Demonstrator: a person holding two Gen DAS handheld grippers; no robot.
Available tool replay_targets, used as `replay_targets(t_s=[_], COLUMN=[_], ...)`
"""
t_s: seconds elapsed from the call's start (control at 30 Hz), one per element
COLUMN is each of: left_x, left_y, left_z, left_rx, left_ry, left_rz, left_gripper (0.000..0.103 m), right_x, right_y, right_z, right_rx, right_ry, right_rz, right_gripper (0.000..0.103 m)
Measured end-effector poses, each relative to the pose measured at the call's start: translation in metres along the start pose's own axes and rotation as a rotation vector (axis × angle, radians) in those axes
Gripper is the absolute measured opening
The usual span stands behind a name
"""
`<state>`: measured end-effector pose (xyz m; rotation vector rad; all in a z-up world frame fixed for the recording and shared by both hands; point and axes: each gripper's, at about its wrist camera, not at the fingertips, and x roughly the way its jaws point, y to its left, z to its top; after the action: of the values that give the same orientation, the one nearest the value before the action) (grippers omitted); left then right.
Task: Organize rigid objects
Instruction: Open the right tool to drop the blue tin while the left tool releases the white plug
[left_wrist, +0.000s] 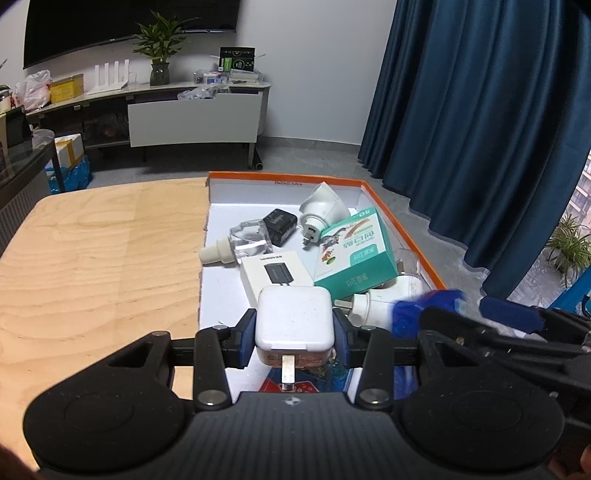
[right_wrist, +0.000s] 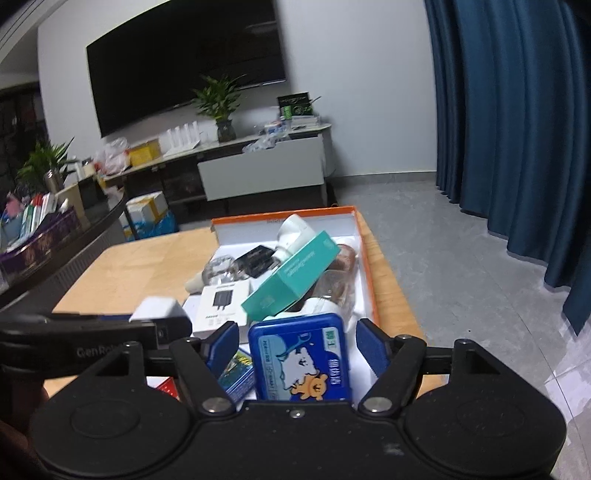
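My left gripper (left_wrist: 294, 334) is shut on a white square charger (left_wrist: 293, 321), prongs toward the camera, held over the near end of the orange-rimmed white box (left_wrist: 284, 176). My right gripper (right_wrist: 297, 341) is open over the same box, its blue pads either side of a blue tin (right_wrist: 299, 360) with a bear picture, not touching it. In the box lie a teal carton (left_wrist: 354, 254), a white charger box (left_wrist: 275, 275), a clear bottle (left_wrist: 247, 240), a black adapter (left_wrist: 280, 225) and white plug-in devices (left_wrist: 323, 208). The left gripper with the charger (right_wrist: 157, 308) shows in the right wrist view.
The box sits on the right part of a light wooden table (left_wrist: 92, 258). Beyond it are a TV stand (left_wrist: 192, 114) with a plant and clutter, a dark side table (right_wrist: 55, 254) at left, and blue curtains (left_wrist: 480, 129) at right.
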<state>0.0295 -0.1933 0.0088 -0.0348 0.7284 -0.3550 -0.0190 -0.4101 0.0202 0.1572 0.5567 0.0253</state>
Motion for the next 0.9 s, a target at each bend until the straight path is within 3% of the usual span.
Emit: replay_targets(t_s=[0.3,0.47,0.57,0.63,0.77,0.9], left_x=[0.013,0.001,-0.013,-0.024,-0.046,-0.056], left_y=[-0.018,-0.017,-0.018,-0.018,-0.016,-0.018], left_z=[-0.004,0.001,0.006,0.007,0.004,-0.006], left_rx=[0.040,0.031,0.035,0.033,-0.003,-0.015], left_ry=[0.022,0.004,-0.010,-0.020,-0.030,-0.017], left_rz=[-0.041,-0.007,0.034,0.070,0.091,0.111], left_gripper=[0.046,0.081,0.097,0.103,0.103,0.103], right_x=[-0.011,-0.019,-0.029,-0.038,-0.055,-0.064], right_y=[-0.010,-0.013,-0.009,-0.008,-0.006,-0.004], right_z=[0.002,0.004,0.007,0.010,0.010,0.005], right_rx=[0.044,0.043,0.022,0.014,-0.006,-0.003], right_ry=[-0.076,-0.058,-0.051,-0.056,-0.054,-0.019], right_rz=[-0.058,-0.074,-0.084,-0.064,-0.077,-0.063], right_gripper=[0.085,0.086,0.088,0.089,0.096,0.096])
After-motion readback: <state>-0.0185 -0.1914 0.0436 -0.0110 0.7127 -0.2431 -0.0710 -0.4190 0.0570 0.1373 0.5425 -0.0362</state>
